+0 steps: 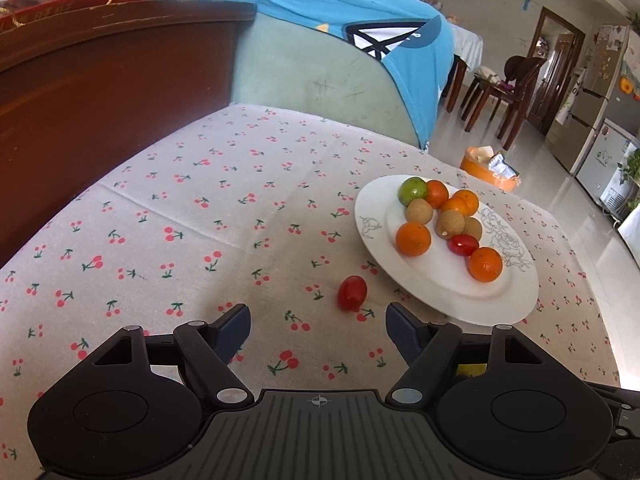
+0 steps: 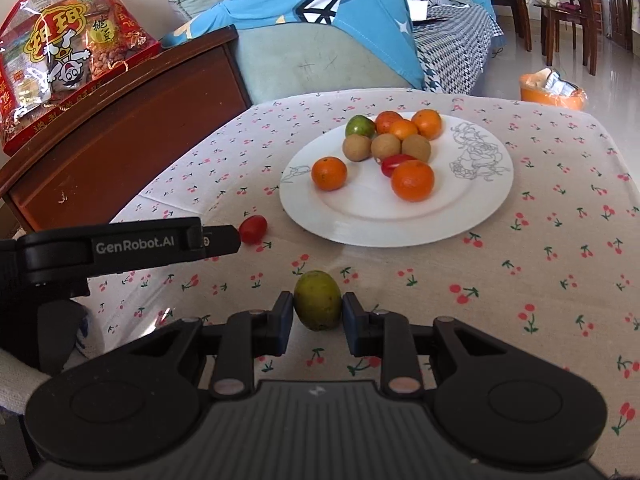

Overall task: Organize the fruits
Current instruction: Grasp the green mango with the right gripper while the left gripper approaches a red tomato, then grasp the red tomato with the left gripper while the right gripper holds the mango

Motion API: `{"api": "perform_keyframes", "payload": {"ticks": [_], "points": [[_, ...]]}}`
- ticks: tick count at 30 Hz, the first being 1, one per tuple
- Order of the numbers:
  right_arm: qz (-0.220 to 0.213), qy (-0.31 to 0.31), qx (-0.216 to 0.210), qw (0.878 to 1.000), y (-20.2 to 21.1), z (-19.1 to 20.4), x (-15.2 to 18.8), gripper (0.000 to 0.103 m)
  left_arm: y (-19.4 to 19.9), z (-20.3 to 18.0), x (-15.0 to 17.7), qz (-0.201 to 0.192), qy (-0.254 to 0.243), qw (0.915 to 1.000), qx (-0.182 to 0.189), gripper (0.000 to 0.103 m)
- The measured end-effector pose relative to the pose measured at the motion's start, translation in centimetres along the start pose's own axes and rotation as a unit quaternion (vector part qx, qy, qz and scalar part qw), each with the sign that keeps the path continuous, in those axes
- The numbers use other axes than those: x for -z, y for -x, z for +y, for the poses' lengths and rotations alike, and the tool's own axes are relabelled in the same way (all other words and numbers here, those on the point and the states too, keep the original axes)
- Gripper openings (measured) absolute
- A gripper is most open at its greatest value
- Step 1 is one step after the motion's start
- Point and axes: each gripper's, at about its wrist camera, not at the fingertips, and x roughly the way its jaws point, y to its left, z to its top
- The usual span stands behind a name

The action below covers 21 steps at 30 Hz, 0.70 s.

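A white plate (image 1: 440,280) (image 2: 360,216) on the cherry-print cloth holds several fruits: oranges, brown longans, a green fruit and a red cherry tomato (image 1: 464,245) (image 2: 394,163). A second red cherry tomato (image 1: 352,293) (image 2: 253,229) lies on the cloth left of the plate. My left gripper (image 1: 318,330) stands open just short of it, nothing between its fingers. In the right wrist view the left gripper's finger (image 2: 222,240) points at that tomato. My right gripper (image 2: 317,314) is shut on a green-yellow fruit (image 2: 318,300) that rests on the cloth.
A dark wooden cabinet (image 2: 120,128) with a red snack bag (image 2: 60,60) stands at the left. A sofa with blue fabric (image 1: 340,20) lies behind the table. An orange bin (image 1: 490,170) sits on the floor past the table's far right edge.
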Motion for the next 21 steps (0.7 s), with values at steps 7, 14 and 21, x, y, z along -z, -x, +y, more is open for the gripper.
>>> {"api": "perform_keyframes", "payload": {"ticks": [7, 14, 21], "points": [[-0.004, -0.015, 0.004, 1.0, 0.4, -0.7, 0.2, 0.027, -1.5, -1.3, 0.0, -0.014, -0.035, 0.9991, 0.018, 0.056], [-0.006, -0.021, -0.001, 1.0, 0.2, -0.9, 0.2, 0.027, -2.5, -2.4, 0.2, -0.019, -0.08, 0.9964, 0.023, 0.037], [-0.008, -0.026, -0.002, 1.0, 0.2, -1.0, 0.2, 0.027, -2.9, -2.3, 0.3, -0.016, -0.079, 0.9966, 0.017, 0.022]]}}
